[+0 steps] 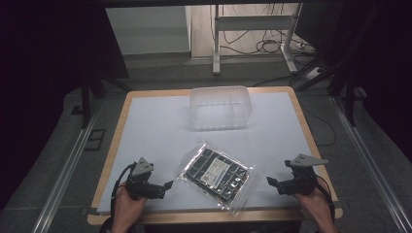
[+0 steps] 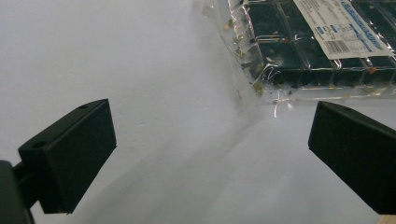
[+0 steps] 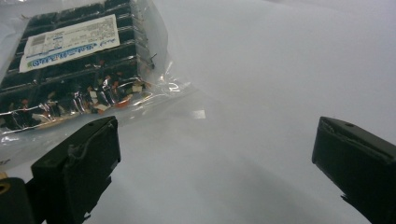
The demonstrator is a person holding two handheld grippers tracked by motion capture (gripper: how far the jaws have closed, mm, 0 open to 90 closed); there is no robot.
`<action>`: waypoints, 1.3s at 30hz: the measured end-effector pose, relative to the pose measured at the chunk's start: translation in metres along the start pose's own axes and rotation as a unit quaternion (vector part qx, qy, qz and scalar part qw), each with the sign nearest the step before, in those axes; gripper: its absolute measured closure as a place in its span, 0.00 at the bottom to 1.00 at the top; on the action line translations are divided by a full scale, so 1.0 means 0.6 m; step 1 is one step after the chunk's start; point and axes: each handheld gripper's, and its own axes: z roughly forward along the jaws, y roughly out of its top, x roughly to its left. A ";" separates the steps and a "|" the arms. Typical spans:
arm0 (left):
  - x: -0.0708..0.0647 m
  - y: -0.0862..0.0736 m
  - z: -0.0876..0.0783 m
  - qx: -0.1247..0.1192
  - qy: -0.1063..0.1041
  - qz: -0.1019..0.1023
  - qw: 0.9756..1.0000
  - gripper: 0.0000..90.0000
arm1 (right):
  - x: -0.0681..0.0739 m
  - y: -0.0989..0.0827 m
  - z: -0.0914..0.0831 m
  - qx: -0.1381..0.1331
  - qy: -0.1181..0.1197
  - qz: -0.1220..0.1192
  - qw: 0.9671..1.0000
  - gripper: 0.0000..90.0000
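Note:
A clear plastic bag holding a black compartment tray with a white label [image 1: 216, 173] lies flat near the table's front edge. The same bag [image 2: 303, 42] fills the upper right of the left gripper view, and the bag [image 3: 74, 65] sits at the upper left of the right gripper view. My left gripper [image 1: 167, 186] rests left of the bag, jaws wide apart and empty [image 2: 212, 154]. My right gripper [image 1: 272, 182] rests right of the bag, jaws also wide and empty [image 3: 215, 158]. Neither touches the bag.
A clear plastic tub [image 1: 219, 108] stands upside down at the back middle of the white table top [image 1: 155, 126]. The wooden table rim [image 1: 214, 217] runs along the front. Beyond the table are a desk frame [image 1: 252, 29], cables and floor rails.

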 end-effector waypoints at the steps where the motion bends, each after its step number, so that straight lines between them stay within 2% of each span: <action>1: 0.000 0.000 0.000 0.000 0.000 0.000 1.000 0.01 | 0.000 0.000 0.000 0.000 0.000 -0.001 1.000 0.01; 5: 0.001 0.001 0.002 -0.004 -0.016 0.002 1.000 0.01 | 0.004 0.000 0.003 0.006 -0.003 -0.012 1.000 0.01; 8: 0.002 0.002 0.002 -0.006 -0.011 0.008 1.000 0.00 | 0.011 0.002 0.003 0.009 -0.011 -0.020 1.000 0.02; 11: 0.004 0.001 0.003 -0.005 -0.010 0.007 1.000 0.00 | 0.012 0.002 0.003 0.011 -0.011 -0.015 1.000 0.02; 16: 0.007 0.001 -0.001 -0.022 -0.031 -0.016 0.999 0.00 | 0.014 0.003 0.005 0.007 -0.017 -0.005 1.000 0.02; 23: 0.004 0.002 -0.001 -0.019 -0.021 -0.009 1.000 0.00 | 0.019 0.005 0.007 0.010 -0.024 -0.011 1.000 0.02; 31: 0.003 0.002 0.001 -0.010 -0.018 -0.007 1.000 0.00 | 0.025 0.011 0.001 0.018 -0.031 -0.012 0.999 0.11; 35: 0.002 0.002 0.003 -0.005 -0.018 -0.005 1.000 0.00 | 0.035 0.017 -0.002 0.015 -0.029 -0.020 0.999 0.16; 36: 0.002 0.002 0.005 -0.001 -0.016 -0.003 1.000 0.00 | 0.042 0.020 -0.005 0.014 -0.028 -0.025 0.999 0.22; 37: 0.002 0.002 0.005 -0.001 -0.016 -0.003 1.000 0.00 | 0.042 0.020 -0.005 0.014 -0.028 -0.025 0.999 0.22; 39: 0.001 0.002 0.005 -0.001 -0.017 -0.002 1.000 0.00 | 0.050 0.022 -0.005 0.012 -0.021 -0.031 0.999 0.29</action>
